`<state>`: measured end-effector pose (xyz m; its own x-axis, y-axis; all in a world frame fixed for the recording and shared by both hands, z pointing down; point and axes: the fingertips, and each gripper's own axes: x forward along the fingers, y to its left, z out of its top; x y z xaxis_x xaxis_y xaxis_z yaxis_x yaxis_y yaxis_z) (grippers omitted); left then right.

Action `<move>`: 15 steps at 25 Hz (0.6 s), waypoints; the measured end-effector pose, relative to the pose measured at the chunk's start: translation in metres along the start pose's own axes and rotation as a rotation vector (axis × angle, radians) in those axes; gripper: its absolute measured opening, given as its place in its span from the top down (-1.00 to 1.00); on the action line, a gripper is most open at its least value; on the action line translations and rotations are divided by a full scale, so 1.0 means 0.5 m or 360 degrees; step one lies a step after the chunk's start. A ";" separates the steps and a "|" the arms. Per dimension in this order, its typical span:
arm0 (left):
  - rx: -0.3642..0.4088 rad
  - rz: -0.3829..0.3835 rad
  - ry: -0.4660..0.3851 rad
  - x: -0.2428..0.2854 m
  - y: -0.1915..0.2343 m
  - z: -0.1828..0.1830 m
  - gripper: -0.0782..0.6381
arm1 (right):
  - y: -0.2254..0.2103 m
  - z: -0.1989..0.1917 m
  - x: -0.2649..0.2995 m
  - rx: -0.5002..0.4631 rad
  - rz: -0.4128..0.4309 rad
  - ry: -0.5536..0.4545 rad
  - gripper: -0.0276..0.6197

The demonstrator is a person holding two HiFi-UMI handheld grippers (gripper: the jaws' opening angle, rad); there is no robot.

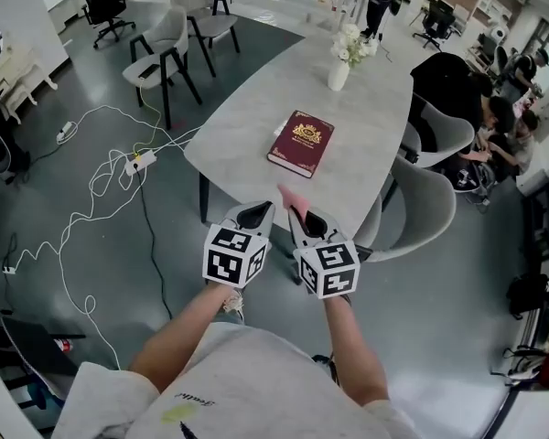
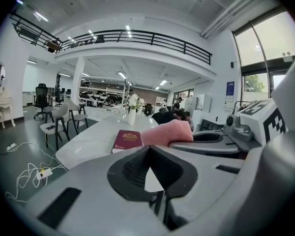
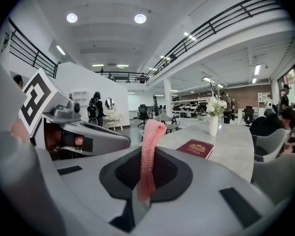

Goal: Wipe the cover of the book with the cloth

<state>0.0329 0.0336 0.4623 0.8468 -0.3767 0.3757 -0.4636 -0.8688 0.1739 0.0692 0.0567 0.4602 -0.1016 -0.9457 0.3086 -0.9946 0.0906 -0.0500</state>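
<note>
A dark red book (image 1: 301, 143) with a gold emblem lies flat on the pale marble table (image 1: 256, 117), also seen as the book (image 2: 127, 140) and the book (image 3: 198, 148). My right gripper (image 1: 300, 216) is shut on a pink cloth (image 1: 291, 196), which sticks up between its jaws as the cloth (image 3: 148, 156). It hovers short of the table's near edge, apart from the book. My left gripper (image 1: 254, 215) is beside it, shut with nothing held (image 2: 148, 156); the cloth (image 2: 167, 132) shows to its right.
A white vase of flowers (image 1: 341, 62) stands at the table's far end. Grey chairs (image 1: 419, 204) sit along the right side and more chairs (image 1: 169, 48) at the far left. White cables and a power strip (image 1: 137, 162) trail over the floor to the left. People sit at the far right.
</note>
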 end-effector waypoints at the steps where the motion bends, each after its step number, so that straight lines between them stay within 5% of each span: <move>1: 0.0005 -0.0010 0.0004 0.008 0.016 0.007 0.76 | -0.003 0.007 0.017 -0.0005 -0.0008 0.0003 0.86; 15: 0.0084 -0.0162 0.0029 0.097 0.189 0.086 0.76 | -0.047 0.065 0.209 0.0004 -0.0161 0.0048 0.86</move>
<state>0.0413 -0.0808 0.4579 0.8837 -0.2802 0.3749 -0.3607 -0.9182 0.1640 0.0824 -0.0545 0.4628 -0.0015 -0.9403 0.3404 -0.9998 -0.0055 -0.0194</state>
